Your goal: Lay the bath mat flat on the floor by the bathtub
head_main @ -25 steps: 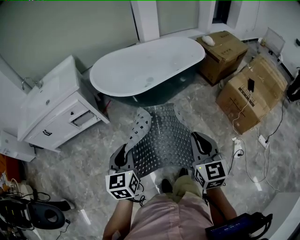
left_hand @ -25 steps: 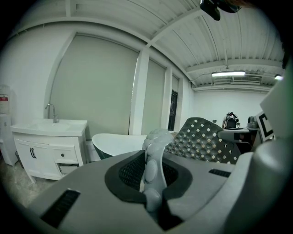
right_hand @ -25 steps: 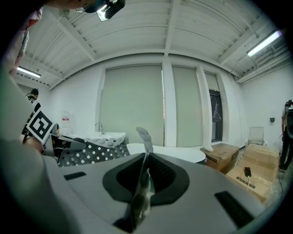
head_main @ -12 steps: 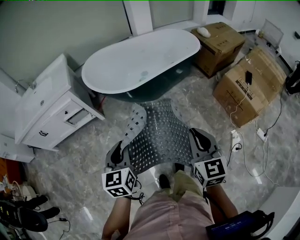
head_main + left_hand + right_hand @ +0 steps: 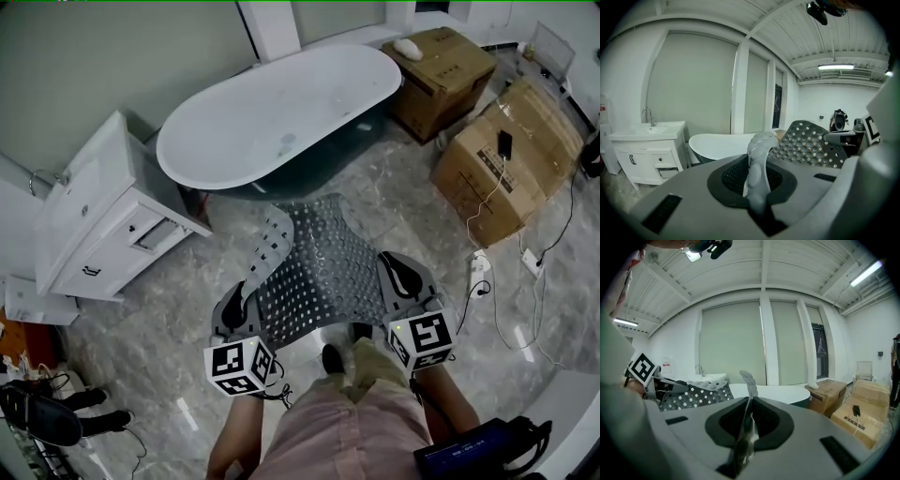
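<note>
The bath mat [image 5: 323,267] is grey, dotted with holes, and hangs stretched between my two grippers above the marble floor, its far end drooping toward the white bathtub [image 5: 281,112]. My left gripper [image 5: 251,298] is shut on the mat's near left corner; in the left gripper view the mat's rolled edge [image 5: 757,159] sits pinched between the jaws. My right gripper [image 5: 386,264] is shut on the near right corner, and the thin mat edge [image 5: 749,380] stands clamped in its jaws. The mat's left flap curls upward.
A white vanity with sink [image 5: 103,216] stands left of the tub. Cardboard boxes [image 5: 502,159] sit at the right, with a power strip and cables [image 5: 483,272] on the floor beside them. Shoes [image 5: 56,412] lie at bottom left. The person's feet [image 5: 333,356] are under the mat's near edge.
Both grippers have carried the mat a little nearer the bathtub and slightly lower. Both grips are unchanged.
</note>
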Demonstrator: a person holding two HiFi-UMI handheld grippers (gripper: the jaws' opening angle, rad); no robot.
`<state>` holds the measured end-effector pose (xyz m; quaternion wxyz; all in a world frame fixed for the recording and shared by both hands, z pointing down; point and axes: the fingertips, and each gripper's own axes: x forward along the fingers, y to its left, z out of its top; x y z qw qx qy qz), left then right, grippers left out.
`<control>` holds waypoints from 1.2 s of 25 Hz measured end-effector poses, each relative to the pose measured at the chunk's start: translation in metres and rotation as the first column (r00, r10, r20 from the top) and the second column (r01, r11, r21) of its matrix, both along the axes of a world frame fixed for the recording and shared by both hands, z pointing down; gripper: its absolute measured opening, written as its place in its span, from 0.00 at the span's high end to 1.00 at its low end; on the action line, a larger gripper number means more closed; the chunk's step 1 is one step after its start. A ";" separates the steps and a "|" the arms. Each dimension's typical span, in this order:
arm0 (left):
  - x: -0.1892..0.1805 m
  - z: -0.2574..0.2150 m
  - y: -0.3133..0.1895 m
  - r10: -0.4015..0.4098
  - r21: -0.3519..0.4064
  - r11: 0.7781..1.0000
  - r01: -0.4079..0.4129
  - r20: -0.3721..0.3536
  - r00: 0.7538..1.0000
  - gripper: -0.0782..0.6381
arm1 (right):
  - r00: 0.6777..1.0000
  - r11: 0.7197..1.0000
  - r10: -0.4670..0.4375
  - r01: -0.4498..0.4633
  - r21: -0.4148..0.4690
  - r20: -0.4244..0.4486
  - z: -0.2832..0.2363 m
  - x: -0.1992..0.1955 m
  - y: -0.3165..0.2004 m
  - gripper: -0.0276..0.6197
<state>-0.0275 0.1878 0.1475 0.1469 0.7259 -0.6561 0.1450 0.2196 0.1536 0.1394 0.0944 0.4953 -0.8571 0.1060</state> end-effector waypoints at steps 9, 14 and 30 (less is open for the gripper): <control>0.011 -0.004 -0.040 -0.048 0.004 0.999 0.048 0.029 0.998 0.84 | 0.999 0.999 -0.039 0.039 0.009 0.026 0.001 0.014 -0.053 0.91; 0.007 -0.013 -0.056 -0.080 0.021 0.997 0.079 0.035 0.996 0.84 | 0.997 0.997 -0.067 0.066 0.033 0.036 -0.010 0.010 -0.075 0.91; 0.012 -0.023 -0.058 -0.216 0.055 0.976 0.212 0.060 0.975 0.84 | 0.980 0.980 -0.190 0.185 0.070 0.063 -0.016 0.013 -0.114 0.91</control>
